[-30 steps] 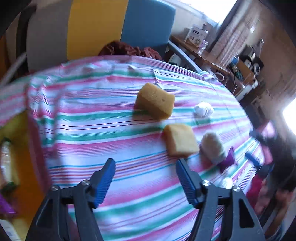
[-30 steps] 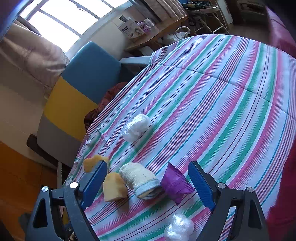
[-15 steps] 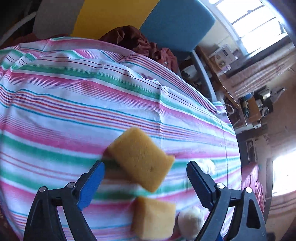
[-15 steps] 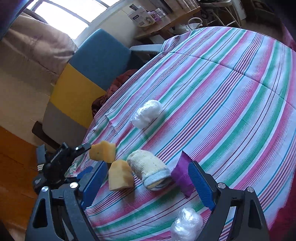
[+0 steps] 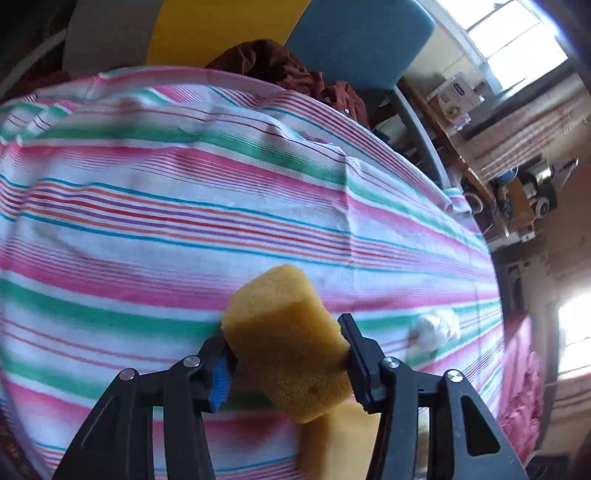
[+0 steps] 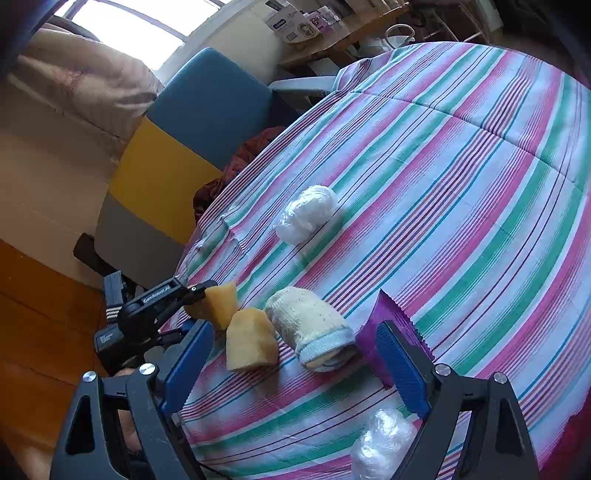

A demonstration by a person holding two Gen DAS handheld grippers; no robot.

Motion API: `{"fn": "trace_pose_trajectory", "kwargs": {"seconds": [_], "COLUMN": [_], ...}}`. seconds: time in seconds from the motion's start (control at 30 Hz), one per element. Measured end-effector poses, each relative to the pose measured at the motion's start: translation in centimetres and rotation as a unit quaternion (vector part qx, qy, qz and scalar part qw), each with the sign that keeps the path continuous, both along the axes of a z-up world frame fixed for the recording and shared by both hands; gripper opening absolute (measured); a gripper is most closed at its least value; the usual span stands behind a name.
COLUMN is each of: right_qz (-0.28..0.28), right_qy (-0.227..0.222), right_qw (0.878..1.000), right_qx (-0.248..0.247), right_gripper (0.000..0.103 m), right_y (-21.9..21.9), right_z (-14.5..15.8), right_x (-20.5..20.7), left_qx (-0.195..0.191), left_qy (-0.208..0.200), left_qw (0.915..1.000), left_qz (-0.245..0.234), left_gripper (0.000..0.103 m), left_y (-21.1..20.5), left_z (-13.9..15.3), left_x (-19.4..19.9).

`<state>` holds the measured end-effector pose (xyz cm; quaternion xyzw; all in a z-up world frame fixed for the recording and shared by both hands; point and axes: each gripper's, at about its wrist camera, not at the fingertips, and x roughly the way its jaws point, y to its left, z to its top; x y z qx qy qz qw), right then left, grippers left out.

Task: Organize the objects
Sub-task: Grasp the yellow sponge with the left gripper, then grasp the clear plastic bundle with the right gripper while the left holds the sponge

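Note:
My left gripper point(image 5: 284, 354) is shut on a yellow sponge point(image 5: 288, 343), squeezing its sides; the right wrist view shows the same sponge point(image 6: 218, 301) held at the table's left edge. A second yellow sponge point(image 6: 249, 339) lies beside it and shows under the held one point(image 5: 332, 443). A rolled cream sock point(image 6: 310, 328), a purple packet point(image 6: 384, 325), a white plastic wad point(image 6: 306, 214) and a clear plastic wad point(image 6: 380, 443) lie on the striped tablecloth point(image 6: 461, 184). My right gripper point(image 6: 295, 365) is open and empty, hovering above the sock.
A chair with blue, yellow and grey cushions point(image 6: 177, 147) stands behind the table with a dark red cloth point(image 5: 288, 70) on its seat. A cluttered wooden desk point(image 6: 332, 33) stands further back. The white wad also shows at the right in the left wrist view point(image 5: 436, 328).
My left gripper moved forward over the sponge and closed on it. The right gripper has drifted slightly and stays open.

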<state>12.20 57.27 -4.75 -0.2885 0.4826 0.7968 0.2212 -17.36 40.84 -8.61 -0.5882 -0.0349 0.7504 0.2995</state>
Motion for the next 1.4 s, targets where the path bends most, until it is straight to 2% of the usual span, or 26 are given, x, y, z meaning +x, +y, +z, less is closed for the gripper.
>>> {"fn": "trace_pose_trajectory", "kwargs": {"seconds": [0.17,0.27,0.47,0.57,0.73,0.83,0.93,1.13,1.33,1.37,1.4], "right_qz": [-0.001,-0.003,-0.001,-0.005,-0.005,-0.003,-0.013,-0.029,-0.039,-0.035,-0.026], "right_qy": [-0.007,-0.014,-0.031,-0.04,-0.037,-0.027,-0.032,-0.075,-0.098,-0.099,-0.102], "right_qw": [1.0,1.0,0.999,0.999,0.999,0.999,0.999,0.997,0.994,0.994,0.994], "right_qx": [0.001,0.001,0.011,0.018,0.021,0.022,0.036,-0.001,-0.02,-0.026,-0.026], "right_gripper": [0.09,0.09,0.09,0.09,0.087,0.08,0.078,0.078,0.077,0.076,0.068], "right_y": [0.0,0.0,-0.1,-0.1,-0.1,0.8,2.9,7.7,10.0,10.1,10.2], "right_z": [0.0,-0.2,-0.3,-0.2,0.9,2.1,2.7,-0.5,-3.4,-3.8,-4.2], "right_x": [0.0,0.1,-0.2,-0.2,-0.4,-1.5,-3.5,-8.3,-12.2,-12.8,-13.6], "left_qx": [-0.024,-0.044,-0.068,-0.078,-0.078,-0.07,-0.059,-0.047,-0.035,-0.033,-0.032], "left_qy": [0.058,0.085,0.085,0.09,0.127,0.123,0.111,0.102,0.087,0.086,0.085], "left_qw": [0.9957,0.9873,0.974,0.9698,0.9668,0.9706,0.9756,0.979,0.9825,0.983,0.9834], "left_qz": [-0.069,-0.127,-0.198,-0.213,-0.207,-0.195,-0.18,-0.17,-0.161,-0.159,-0.157], "left_gripper": [0.052,0.052,0.052,0.052,0.05,0.048,0.047,0.047,0.047,0.047,0.047], "left_y": [-3.1,-5.5,-8.7,-9.4,-8.6,-8.4,-8.4,-8.5,-8.7,-8.6,-8.6], "left_z": [2.1,3.1,2.5,1.6,1.2,0.7,0.2,-0.2,-0.6,-0.6,-0.7], "left_x": [3.7,6.7,12.0,14.0,14.8,14.4,13.8,13.6,13.1,13.2,13.1]}}
